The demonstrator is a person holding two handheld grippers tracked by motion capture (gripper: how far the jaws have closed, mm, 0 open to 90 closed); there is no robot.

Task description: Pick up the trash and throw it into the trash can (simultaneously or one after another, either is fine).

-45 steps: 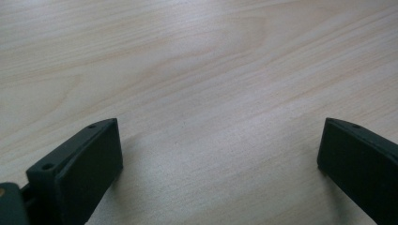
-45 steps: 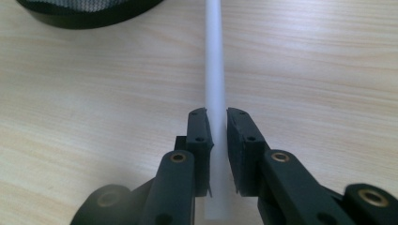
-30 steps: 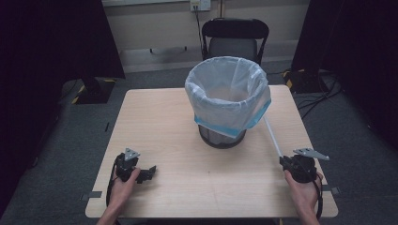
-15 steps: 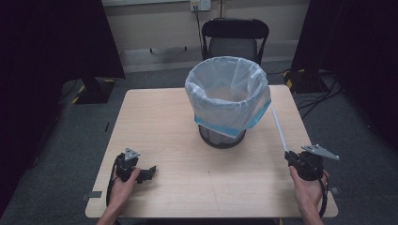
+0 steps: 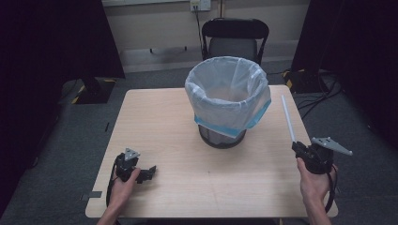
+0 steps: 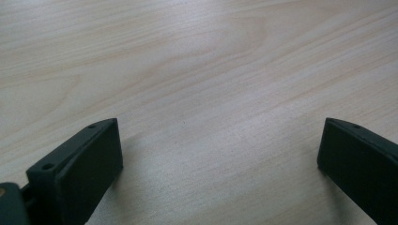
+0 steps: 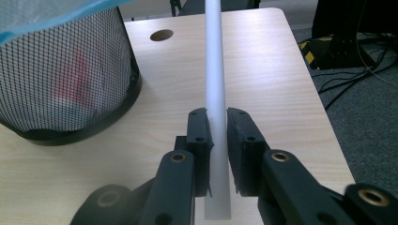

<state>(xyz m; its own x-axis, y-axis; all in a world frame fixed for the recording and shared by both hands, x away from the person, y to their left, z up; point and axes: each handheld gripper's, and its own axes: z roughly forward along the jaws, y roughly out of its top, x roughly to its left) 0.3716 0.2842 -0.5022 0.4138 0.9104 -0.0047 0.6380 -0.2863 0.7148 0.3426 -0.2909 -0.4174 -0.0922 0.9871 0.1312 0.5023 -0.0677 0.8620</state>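
Nearest the person, at the front right of the pale wooden bench (image 5: 164, 122), the right hand (image 5: 313, 183) holds the right claw (image 7: 218, 123), its jaws clamped on a long white tube (image 7: 216, 84). The grip is near the tube's lower end, so most of its length stands free, rising and leaning toward the far left in the high view (image 5: 287, 118). Judged from that, the tube could pivot or slip between the pads if the hand swings quickly, since the long free end acts as a lever.

At the front left, the left hand (image 5: 123, 186) rests the left claw (image 5: 149, 171) low on the bench, jaws spread wide with bare wood between them. It holds nothing, so it cannot steady anything as things stand.

Farther off, in the middle of the bench, stands a black mesh bin (image 5: 222, 136) lined with a white bag (image 5: 227, 91) that has a blue edge. The bag hangs loosely over the rim. If the tube is meant for the bin, its far tip could catch the bag's edge and drag the liner, or knock the light bin sideways. Dropped in at a slant, the tube may well stick out above the rim or tip the bin.

Beyond the bench, a black chair (image 5: 234, 40) stands against the wall.
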